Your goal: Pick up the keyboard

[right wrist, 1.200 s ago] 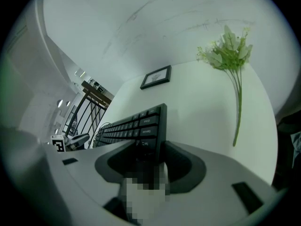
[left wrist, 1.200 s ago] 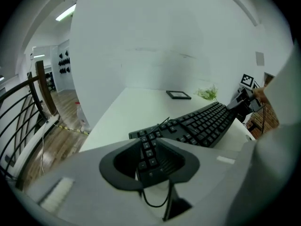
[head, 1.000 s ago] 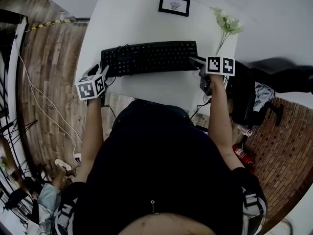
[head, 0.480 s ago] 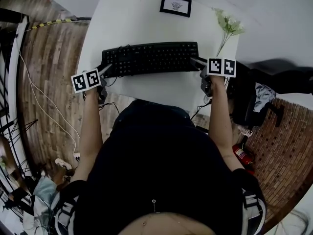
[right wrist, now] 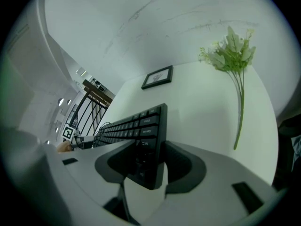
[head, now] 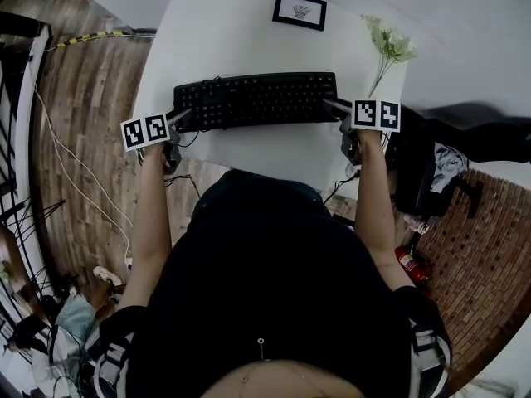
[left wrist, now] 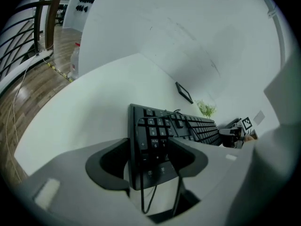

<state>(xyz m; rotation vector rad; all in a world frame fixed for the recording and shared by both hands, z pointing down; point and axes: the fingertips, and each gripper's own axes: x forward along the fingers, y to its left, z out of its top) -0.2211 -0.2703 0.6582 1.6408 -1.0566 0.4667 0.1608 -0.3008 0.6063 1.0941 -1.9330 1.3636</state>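
On the white table (head: 249, 31) the keyboard (head: 257, 98) is lying before a picture frame (head: 299, 10) and a flower sprig (head: 388, 44). The right gripper (head: 332, 105) is clamping its right end. The left gripper (head: 184, 116) is straddling its left end, jaws apart, with the cable (left wrist: 150, 192) looping between them.

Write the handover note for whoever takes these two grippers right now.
Left gripper: open, jaws wide around the left end of the black computer keyboard, not clamped.
Right gripper: looks shut on the keyboard's right end.
The keyboard lies on the white table.
Done: a gripper is at each end.
Left to do: close the left jaws, then lift both ends together, level.
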